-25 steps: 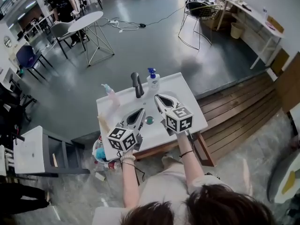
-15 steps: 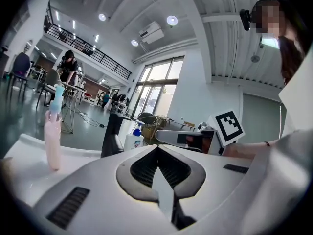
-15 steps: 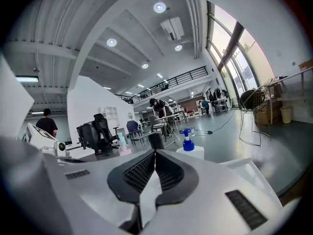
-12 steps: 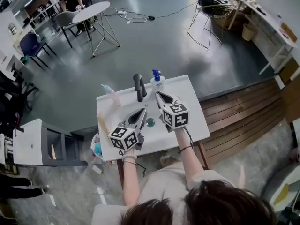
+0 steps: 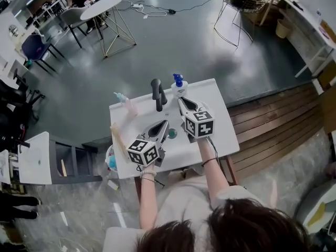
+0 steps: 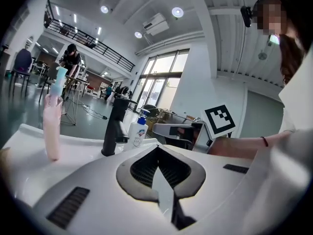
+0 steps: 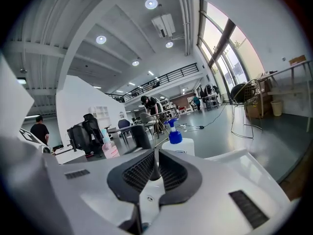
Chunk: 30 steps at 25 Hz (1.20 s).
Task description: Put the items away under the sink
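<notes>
The left gripper (image 5: 163,123) has its jaws pressed together with nothing between them, held over the white sink top (image 5: 223,135) near the drain. The right gripper (image 5: 182,100) is likewise closed and empty, pointing at the blue-pump soap bottle (image 5: 179,88) just beyond its tips. The black faucet (image 5: 157,94) stands beside that bottle, and a pink bottle (image 5: 129,105) sits further left.
</notes>
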{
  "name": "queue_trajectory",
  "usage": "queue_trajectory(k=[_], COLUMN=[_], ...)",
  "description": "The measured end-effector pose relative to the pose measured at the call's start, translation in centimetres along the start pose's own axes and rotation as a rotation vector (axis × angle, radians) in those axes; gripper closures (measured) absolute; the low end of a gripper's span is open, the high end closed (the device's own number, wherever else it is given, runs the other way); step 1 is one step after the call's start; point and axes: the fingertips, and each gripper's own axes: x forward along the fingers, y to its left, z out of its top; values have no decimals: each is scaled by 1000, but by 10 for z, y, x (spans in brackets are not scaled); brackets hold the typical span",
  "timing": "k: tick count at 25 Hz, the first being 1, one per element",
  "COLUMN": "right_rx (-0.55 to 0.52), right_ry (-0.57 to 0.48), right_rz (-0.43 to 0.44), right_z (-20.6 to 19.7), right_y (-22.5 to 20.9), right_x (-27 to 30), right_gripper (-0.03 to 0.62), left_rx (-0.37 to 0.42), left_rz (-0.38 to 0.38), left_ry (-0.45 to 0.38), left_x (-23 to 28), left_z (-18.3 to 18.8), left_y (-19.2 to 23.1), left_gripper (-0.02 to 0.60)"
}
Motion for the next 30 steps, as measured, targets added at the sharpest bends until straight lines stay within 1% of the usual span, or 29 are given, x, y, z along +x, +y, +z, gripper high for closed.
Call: queue_trajectory(k=[7,8,10,12,17,23,26,30], right_rx=[-1,2,12,21,29,4,-8,-16], right_ry=[17,20,25,24,20,32,39,43], right_rz=[-56,-61,-68,-83,-134,-203,-212,-225], right_z=[-7,-8,-10,-11,-14,-23,-26,-30], right_y=[-12,-14,-17,-21,-31,-42,-45,-48], right_x=[15,17,20,23,32,46,53,61], right_gripper=[569,553,499,479,383,278,252,238], left_rx=[-24,-27,-34,-37,-45,-62,-65,-73], left_rz=[-49,-51,-56,-61,-62,-46,-47,-49], left_ry=[25,31,34,39,54,65,81,96], left_x=[15,15,16,17,17,16,19,19], left_z=[-1,-3,-5,-6,-9,-14,-18,-23], left_y=[10,11,13,15,24,39,41,45], left_gripper=[580,580,580,580,580,580,580,580])
